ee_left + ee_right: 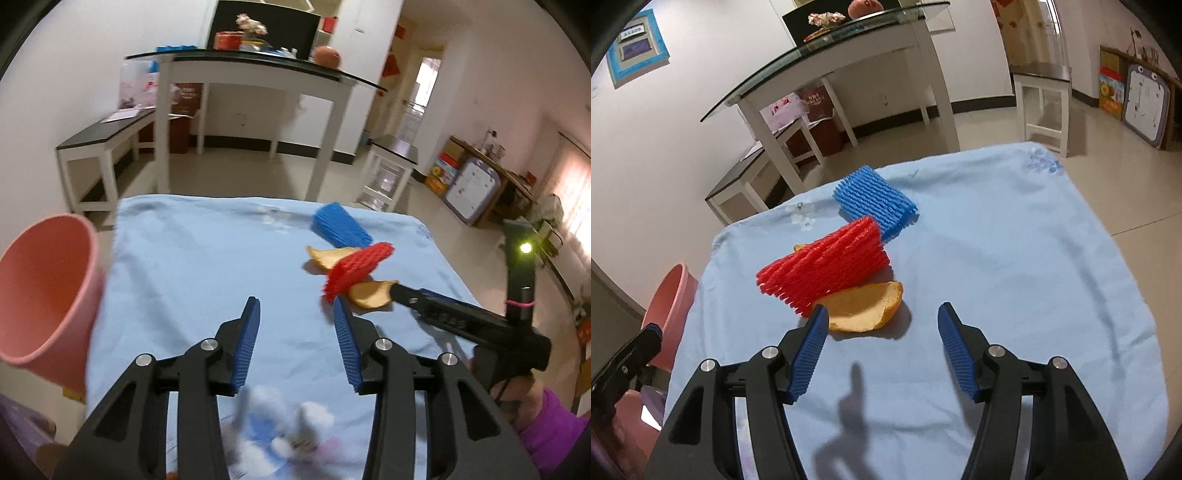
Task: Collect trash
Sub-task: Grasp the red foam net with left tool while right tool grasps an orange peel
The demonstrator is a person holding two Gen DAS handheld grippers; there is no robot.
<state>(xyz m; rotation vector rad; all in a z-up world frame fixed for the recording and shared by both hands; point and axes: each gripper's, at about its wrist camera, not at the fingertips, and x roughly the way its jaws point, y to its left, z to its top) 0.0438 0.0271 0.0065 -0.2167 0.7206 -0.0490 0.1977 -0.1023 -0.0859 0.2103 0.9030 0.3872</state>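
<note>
Right wrist view: light-blue cloth [997,240] before glass-topped white table [827,48].

We can read no text. The dark red bag [818,107] under the glass-topped table [827,44], at eleven o'clock, carries pale print too small to make out, and the colourful box [441,171] at three o'clock is equally illegible.

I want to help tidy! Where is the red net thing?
The red foam net lies mid-table on the blue cloth, leaning on orange peel, just in front of the blue foam net.
</note>
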